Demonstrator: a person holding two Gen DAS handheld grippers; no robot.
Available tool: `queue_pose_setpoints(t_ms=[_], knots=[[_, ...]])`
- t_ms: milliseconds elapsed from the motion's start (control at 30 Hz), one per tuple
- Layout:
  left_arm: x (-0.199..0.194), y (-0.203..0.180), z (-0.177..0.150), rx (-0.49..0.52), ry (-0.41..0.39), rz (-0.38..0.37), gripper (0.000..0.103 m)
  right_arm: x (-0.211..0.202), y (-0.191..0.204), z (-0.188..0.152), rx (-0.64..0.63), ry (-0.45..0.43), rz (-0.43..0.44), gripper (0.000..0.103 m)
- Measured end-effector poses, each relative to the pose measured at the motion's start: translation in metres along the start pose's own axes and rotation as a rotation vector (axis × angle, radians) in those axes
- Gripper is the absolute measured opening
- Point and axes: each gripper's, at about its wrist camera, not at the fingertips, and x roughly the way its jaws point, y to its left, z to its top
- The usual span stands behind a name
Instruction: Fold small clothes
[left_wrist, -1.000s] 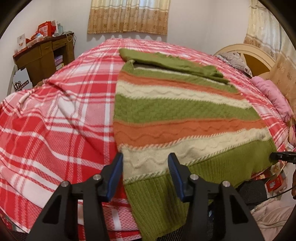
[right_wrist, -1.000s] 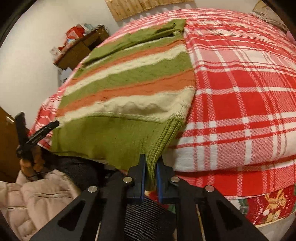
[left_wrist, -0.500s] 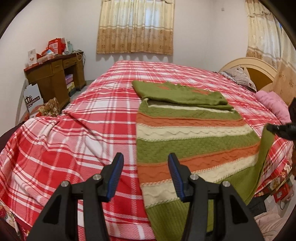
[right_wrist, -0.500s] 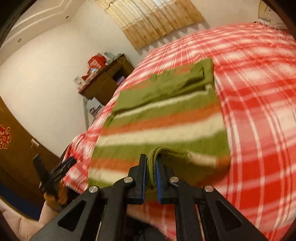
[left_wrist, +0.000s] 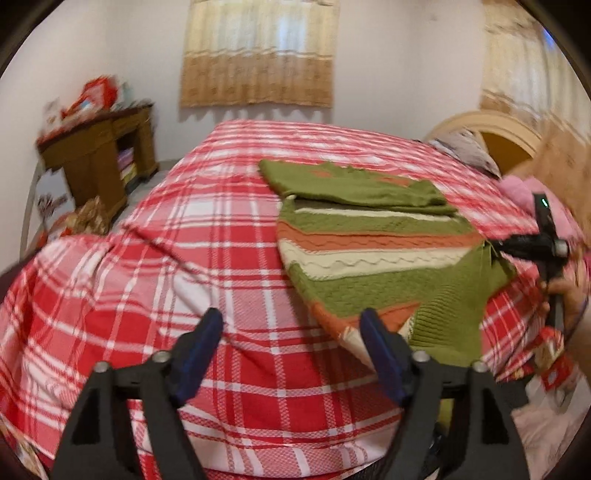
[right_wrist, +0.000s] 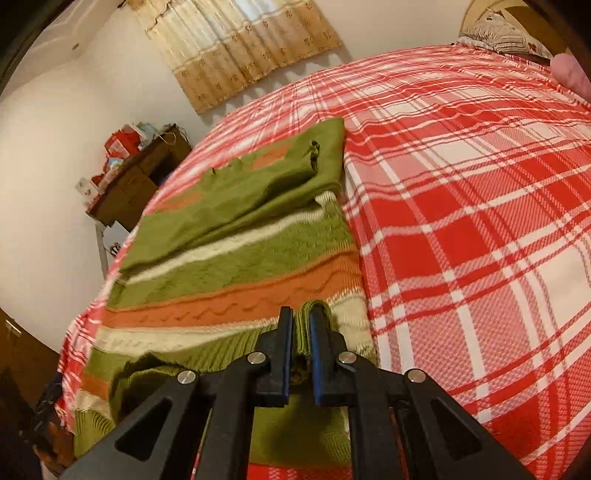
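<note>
striped sweater (left_wrist: 373, 254): lies on the bed (left_wrist: 207, 258), sleeves folded across its far end, near hem corner lifted and turned over the body | right hand-held gripper (right_wrist: 302, 325): clenched on the green ribbed hem | left hand-held gripper (left_wrist: 291, 354): jaws opening, nothing between them, above the plaid cover just left of the sweater

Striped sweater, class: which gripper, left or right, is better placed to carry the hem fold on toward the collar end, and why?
Right. The right gripper is shut on the sweater hem; the left gripper is opening, nothing between its jaws.
</note>
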Motion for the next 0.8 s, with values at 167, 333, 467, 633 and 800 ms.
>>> queue_pose_setpoints(t_ms=[167,333,467,633,800], knots=[[-0.003,-0.026,-0.014,0.297,0.078,0.014,0.081,0.001,0.000,-0.002,-0.002,0.002,0.002,0.008],[-0.005,-0.039,-0.028,0.245,0.196,-0.249,0.081,0.002,0.002,-0.005,-0.018,-0.009,-0.004,0.008],[0.026,-0.058,-0.038,0.159,0.260,-0.287,0.080,0.002,0.001,-0.006,-0.004,-0.012,-0.002,0.008],[0.054,-0.074,-0.054,0.118,0.372,-0.251,0.061,0.000,0.000,-0.009,0.001,-0.015,0.005,0.008],[0.053,-0.066,-0.048,0.043,0.355,-0.237,0.011,0.001,-0.002,-0.010,0.011,-0.021,0.010,0.008]])
